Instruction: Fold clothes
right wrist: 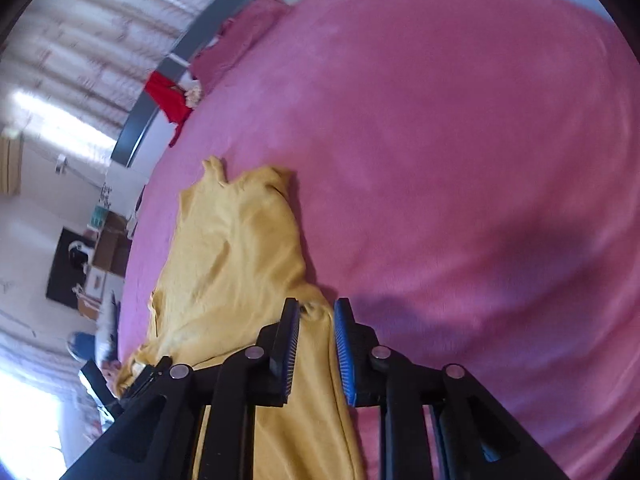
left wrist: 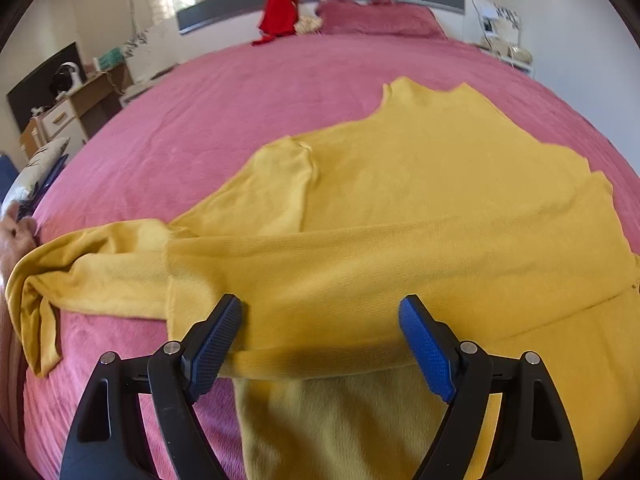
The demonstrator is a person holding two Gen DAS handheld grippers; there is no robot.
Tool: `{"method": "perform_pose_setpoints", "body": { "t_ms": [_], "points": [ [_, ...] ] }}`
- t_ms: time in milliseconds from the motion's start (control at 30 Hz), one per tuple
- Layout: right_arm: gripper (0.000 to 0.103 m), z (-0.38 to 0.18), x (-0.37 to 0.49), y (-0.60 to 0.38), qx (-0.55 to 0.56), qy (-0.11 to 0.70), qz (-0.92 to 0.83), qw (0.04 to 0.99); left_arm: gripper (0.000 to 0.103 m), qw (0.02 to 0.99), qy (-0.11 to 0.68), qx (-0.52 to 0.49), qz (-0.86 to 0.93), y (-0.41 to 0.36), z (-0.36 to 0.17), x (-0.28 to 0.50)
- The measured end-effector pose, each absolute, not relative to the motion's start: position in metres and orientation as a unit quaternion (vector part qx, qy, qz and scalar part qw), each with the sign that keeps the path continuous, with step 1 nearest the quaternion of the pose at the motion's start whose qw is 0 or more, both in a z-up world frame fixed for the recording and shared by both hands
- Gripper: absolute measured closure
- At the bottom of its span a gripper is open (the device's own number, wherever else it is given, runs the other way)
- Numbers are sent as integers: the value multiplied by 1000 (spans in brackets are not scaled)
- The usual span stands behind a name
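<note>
While the yellow sweater [left wrist: 420, 184] lies on the pink bed [left wrist: 240, 100], left hand-held gripper [left wrist: 320, 344] gaping over its folded sleeve [left wrist: 360, 256] and right hand-held gripper [right wrist: 316, 344] narrowly apart astride its edge, pinch both layers squarely before folding

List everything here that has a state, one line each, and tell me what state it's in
yellow sweater: spread on the bed, one sleeve folded across the body, not fully folded
left gripper: open, jaws wide over the folded sleeve, not clamping it
right gripper: jaws narrowly apart over the sweater's edge, pads not pressing on it
red garment: unfolded, draped at the headboard
pink bedspread: laid flat
</note>
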State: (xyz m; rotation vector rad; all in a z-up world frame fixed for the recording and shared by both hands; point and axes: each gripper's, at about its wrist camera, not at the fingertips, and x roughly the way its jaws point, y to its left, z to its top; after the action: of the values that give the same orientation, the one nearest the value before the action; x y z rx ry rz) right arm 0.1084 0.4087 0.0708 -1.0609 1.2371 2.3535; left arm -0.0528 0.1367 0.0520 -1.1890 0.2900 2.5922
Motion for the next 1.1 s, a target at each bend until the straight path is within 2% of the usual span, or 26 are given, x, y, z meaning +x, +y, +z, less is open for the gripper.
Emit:
{"method": "perform_pose_setpoints", "body": {
  "t_ms": [200,267,333,367,400,467,533,567,600,633,733,833,900,1000,1100],
  "points": [
    [80,88,-5,377,-400,249,879,71,21,139,73,-419,894,129,52,-58],
    [80,72,-34,362,-437,174,880,71,21,142,69,-423,892,128,52,-61],
    [86,50,-58,353,-476,104,870,80,19,136,95,-429,888,128,48,-68],
    [89,44,-60,357,-477,97,870,79,19,135,107,-426,888,125,46,-71],
    [102,42,-57,364,-468,107,873,83,19,135,111,-422,889,120,47,-73],
    [103,42,-50,376,-450,137,877,96,19,121,113,-416,894,108,50,-74],
    [103,48,-43,369,-439,135,881,114,19,100,76,-424,897,84,53,-75],
    [97,54,-39,360,-434,120,884,126,19,90,48,-429,898,70,54,-75],
    [84,61,-33,349,-426,97,890,131,19,81,21,-431,898,57,56,-72],
    [79,69,-26,337,-416,71,897,133,19,70,-4,-430,900,45,58,-67],
    [79,75,-17,308,-422,6,899,116,19,81,-24,-418,904,44,63,-50],
    [78,56,-29,291,-491,-46,863,109,19,147,39,-409,900,98,66,-41],
    [75,42,-35,293,-530,-55,840,100,19,190,84,-401,892,138,66,-38],
    [74,41,-38,300,-539,-33,836,95,19,198,144,-401,883,180,53,-54],
    [74,39,-47,296,-560,-42,822,92,14,200,141,-421,873,181,40,-73]
  ]
}}
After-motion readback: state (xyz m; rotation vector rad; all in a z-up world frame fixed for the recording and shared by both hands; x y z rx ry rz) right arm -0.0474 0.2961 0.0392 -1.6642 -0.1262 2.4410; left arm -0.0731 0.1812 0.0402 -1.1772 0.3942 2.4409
